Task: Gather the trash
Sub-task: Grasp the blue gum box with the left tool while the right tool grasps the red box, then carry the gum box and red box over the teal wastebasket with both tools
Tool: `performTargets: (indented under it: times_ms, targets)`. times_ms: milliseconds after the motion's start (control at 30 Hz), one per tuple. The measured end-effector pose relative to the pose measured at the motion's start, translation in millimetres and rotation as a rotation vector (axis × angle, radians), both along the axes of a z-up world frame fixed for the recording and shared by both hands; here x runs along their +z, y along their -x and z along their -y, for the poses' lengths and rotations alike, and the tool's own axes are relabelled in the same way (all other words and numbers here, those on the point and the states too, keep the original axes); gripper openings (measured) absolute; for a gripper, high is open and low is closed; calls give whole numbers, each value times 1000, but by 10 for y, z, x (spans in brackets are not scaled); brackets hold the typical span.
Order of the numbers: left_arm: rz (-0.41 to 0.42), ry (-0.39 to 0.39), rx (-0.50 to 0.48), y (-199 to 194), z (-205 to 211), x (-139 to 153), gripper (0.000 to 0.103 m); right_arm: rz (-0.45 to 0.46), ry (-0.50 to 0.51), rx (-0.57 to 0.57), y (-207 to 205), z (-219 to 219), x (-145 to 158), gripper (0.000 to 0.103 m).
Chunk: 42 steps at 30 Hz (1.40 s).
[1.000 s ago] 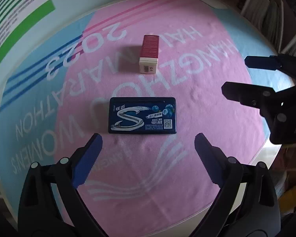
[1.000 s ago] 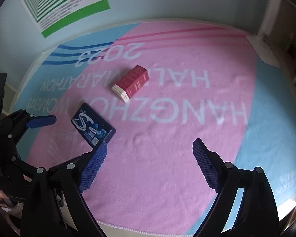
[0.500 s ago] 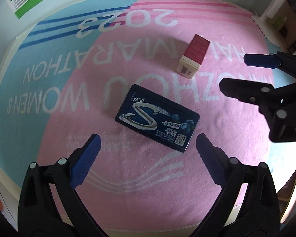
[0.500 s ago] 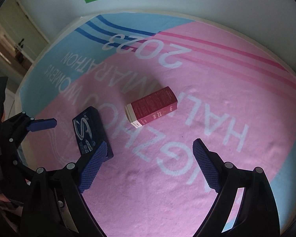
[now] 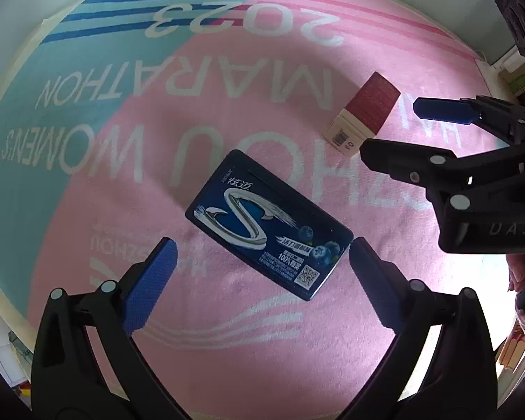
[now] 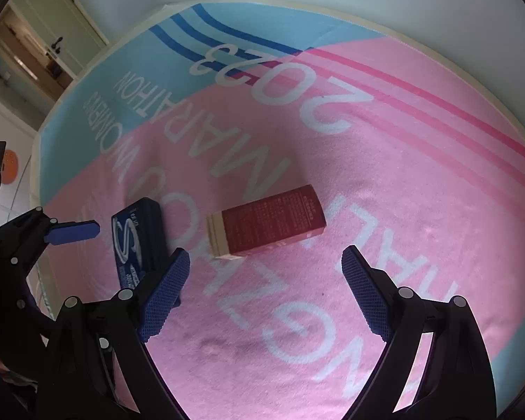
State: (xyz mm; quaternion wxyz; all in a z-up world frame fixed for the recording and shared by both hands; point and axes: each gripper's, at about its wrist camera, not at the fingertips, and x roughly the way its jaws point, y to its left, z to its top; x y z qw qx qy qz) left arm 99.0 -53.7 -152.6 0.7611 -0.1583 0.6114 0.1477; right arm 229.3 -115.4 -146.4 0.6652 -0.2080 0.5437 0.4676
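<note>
We see a flat dark-blue gum pack [image 5: 269, 224] lying face-up on the pink cloth, and a red-and-cream carton [image 5: 364, 113] on its side, far right.

left gripper [image 5: 260, 257] nearer gum pack [image 5: 268, 228], right gripper [image 6: 265, 267] nearer red box [image 6: 266, 223]
</note>
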Motion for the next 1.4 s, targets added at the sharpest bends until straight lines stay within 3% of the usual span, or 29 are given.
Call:
performTargets:
  times_ms: [467,600,700,800,867,933,1400]
  targets:
    - [-3,78,77,-193,-165,-215,96,-36,16,55,-145,-210,-180,86]
    - [-13,49,57,-198,-142,-254,96,25,31,91,-64,-235,-183,85]
    - [-15,25,51,-239,-102,-278,94,89,51,110,-12,-239,-182,76]
    - [-11,-1,42,-159,-54,-248,82,88,49,89,-47,-201,-166,71]
    - [-13,-26,35,-110,-59,-225,64,77,46,72,-69,-181,-160,71]
    - [-5,-28,32,-52,-110,-172,53,80,40,62,-62,-166,-136,71]
    - [49,-45,4,143,-163,78,52,112,-5,-5,48,29,154,71]
